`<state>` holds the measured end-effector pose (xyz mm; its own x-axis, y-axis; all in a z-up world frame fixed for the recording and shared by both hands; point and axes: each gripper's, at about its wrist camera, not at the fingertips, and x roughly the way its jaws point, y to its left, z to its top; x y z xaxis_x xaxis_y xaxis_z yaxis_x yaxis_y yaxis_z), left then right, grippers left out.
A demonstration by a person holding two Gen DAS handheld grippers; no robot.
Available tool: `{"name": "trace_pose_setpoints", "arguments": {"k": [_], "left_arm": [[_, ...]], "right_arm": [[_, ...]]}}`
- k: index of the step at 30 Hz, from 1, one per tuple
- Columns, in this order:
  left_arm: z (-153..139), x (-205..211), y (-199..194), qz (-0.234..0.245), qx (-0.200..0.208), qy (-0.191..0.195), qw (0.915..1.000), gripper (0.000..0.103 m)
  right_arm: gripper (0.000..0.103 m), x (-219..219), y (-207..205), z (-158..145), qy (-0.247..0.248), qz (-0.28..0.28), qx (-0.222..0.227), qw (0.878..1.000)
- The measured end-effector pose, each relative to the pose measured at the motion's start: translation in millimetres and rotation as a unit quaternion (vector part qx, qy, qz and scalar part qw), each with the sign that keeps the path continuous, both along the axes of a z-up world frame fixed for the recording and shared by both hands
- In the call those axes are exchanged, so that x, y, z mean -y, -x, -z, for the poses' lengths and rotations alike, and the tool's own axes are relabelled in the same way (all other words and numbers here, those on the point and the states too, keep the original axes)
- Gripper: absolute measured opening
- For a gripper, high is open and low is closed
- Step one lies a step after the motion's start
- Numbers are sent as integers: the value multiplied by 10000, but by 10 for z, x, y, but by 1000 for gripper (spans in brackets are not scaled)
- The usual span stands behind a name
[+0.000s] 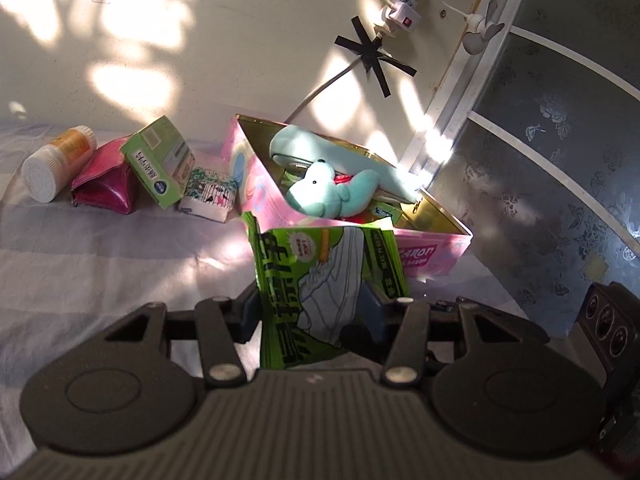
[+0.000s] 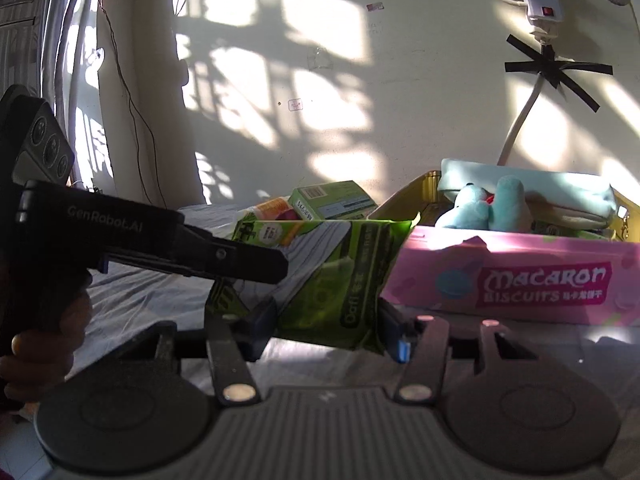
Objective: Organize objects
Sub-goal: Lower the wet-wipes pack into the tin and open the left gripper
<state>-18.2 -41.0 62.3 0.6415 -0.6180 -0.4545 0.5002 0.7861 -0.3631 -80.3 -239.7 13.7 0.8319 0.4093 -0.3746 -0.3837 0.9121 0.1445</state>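
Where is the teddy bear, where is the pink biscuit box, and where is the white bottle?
teddy bear (image 1: 320, 192): left wrist view, on its head.
pink biscuit box (image 2: 520, 276): right wrist view, on the front wall by the lettering.
white bottle (image 1: 40, 178): left wrist view, on its ribbed cap.

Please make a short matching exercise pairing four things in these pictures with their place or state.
Things:
1. green packet
2. teal plush toy
3. white bottle
4. red pouch

Places:
A. inside the pink box
B. lying at the row's far left
C. between both grippers' fingers
D. between bottle and green carton

Pairs: 1-C, 2-A, 3-B, 4-D
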Motion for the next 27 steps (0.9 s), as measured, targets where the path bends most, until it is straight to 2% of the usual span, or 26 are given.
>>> {"name": "trace_pose_setpoints", "arguments": {"k": [4,8,13,19,24,27], "left_arm": [[-272,426,-207,331,309,-65,9990,53],[-341,853,-493,566,343,-120,9977,53],[-282,1266,-868,672,152,-235,9973,53],[-124,1573,-1200,512,60,-557,9971,54],[-4,1749,-1538,136,-15,-949,9954,57],[32,1776,-1669,-264,-160,-996,9945,57]], "right_arm": [[53,308,-91,-248,-54,487,398,9980],[53,662,-290,-379,-59,942,554,9940],[53,1022,-652,-356,16,1254,397,9913],[53,1345,-1152,-165,-237,1311,-125,9910],[55,1407,-1564,-53,-251,1410,-599,9879],[59,1383,-1633,12,-175,1536,-528,9866]]}}
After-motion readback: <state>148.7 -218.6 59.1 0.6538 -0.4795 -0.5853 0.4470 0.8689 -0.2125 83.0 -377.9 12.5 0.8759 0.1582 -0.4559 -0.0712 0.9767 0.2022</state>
